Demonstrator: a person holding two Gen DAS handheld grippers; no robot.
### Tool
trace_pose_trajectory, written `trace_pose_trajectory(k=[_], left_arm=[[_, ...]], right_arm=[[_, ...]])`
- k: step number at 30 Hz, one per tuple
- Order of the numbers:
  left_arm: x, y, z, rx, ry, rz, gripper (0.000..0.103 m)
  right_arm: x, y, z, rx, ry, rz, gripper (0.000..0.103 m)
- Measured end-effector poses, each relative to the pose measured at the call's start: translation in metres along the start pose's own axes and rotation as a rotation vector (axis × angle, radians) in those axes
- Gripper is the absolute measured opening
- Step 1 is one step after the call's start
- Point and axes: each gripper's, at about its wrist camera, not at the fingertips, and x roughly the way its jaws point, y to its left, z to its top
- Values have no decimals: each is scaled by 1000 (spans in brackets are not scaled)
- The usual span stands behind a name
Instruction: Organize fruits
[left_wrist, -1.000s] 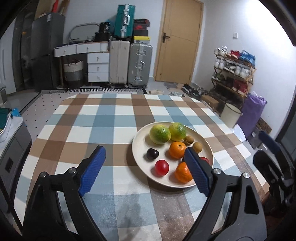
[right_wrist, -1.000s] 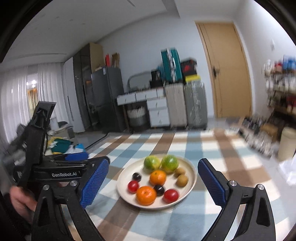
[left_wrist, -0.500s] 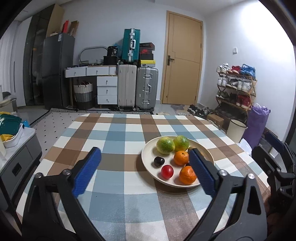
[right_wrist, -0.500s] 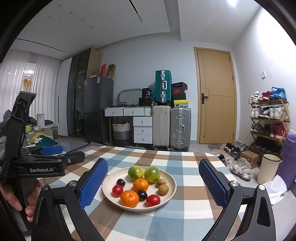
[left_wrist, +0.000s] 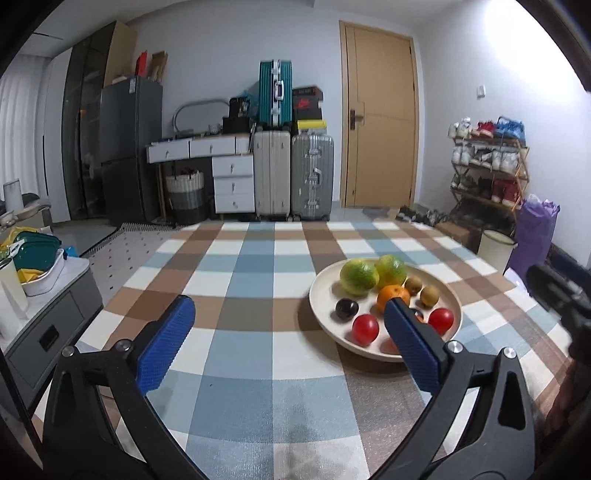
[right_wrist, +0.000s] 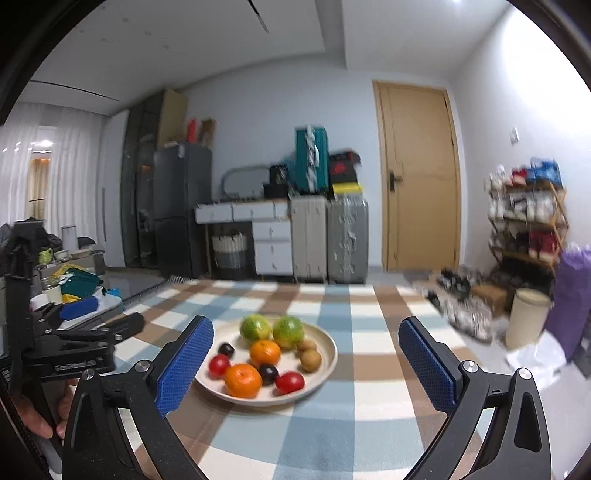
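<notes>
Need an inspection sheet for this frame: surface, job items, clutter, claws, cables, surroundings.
Surface: table under a blue, brown and white checked cloth, flat.
Job's things: round cream plate holding two green-yellow citrus fruits, two oranges, two red tomatoes, two dark plums, two brown kiwis.
Clutter: nothing seen on the cloth beside the plate.
Grippers: left claw open, jaws just opened wider, nothing between them; right claw open, empty, short of the plate.
Cables: nothing seen.
Surroundings: upright suitcases, closed wooden door, shoe rack, dark fridge.
</notes>
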Motion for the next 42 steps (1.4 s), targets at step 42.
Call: trace_pose_trajectory(k=[42], left_arm=[[-13, -1, 0, 11, -66, 6, 102]], right_arm=[[20, 2, -6, -27, 82, -5, 103]])
